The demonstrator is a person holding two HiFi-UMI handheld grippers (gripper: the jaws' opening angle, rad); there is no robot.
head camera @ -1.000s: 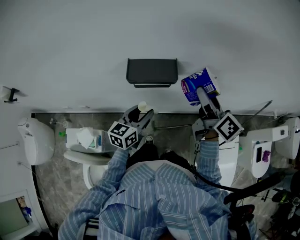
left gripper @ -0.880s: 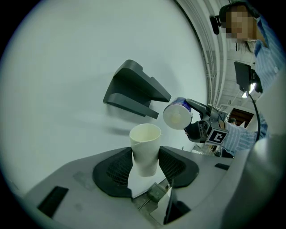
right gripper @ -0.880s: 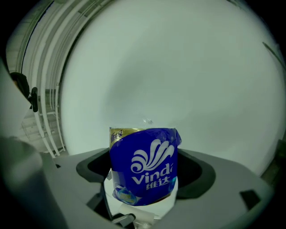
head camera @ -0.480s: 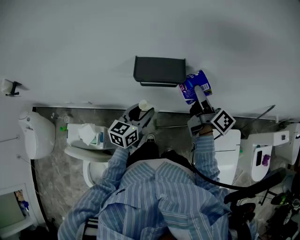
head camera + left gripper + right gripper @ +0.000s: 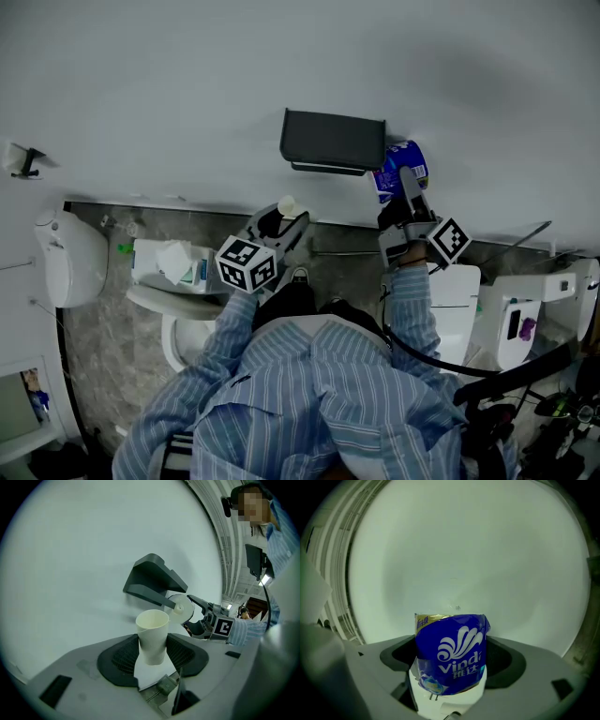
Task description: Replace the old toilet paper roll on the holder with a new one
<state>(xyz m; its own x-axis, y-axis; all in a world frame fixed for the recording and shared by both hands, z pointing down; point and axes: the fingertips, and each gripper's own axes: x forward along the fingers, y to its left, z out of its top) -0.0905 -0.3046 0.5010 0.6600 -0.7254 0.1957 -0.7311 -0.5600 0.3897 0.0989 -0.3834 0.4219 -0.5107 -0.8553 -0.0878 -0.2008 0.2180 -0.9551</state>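
Observation:
The dark grey holder [image 5: 333, 141] hangs on the white wall. My right gripper [image 5: 405, 186] is shut on a new roll in blue wrapping [image 5: 401, 169], held right at the holder's right end. In the right gripper view the blue roll [image 5: 451, 653] stands between the jaws of the right gripper [image 5: 450, 667], facing bare wall. Below the holder, my left gripper [image 5: 284, 220] is shut on an empty cardboard tube [image 5: 287, 208]. The left gripper view shows the tube [image 5: 152, 634] upright in the left gripper [image 5: 152, 651], with the holder [image 5: 152, 578] and the new roll's white end [image 5: 182, 610] beyond.
A toilet [image 5: 173, 314] with a tissue box [image 5: 169, 267] on its tank stands lower left. A white fixture [image 5: 70, 272] sits at far left. Another toilet [image 5: 455, 300] and white fixtures [image 5: 525, 314] stand on the right. The person's striped shirt [image 5: 309, 403] fills the bottom.
The right gripper has brought the blue roll down and in against the holder's right end, rolling as it went. The left gripper with the tube has barely shifted.

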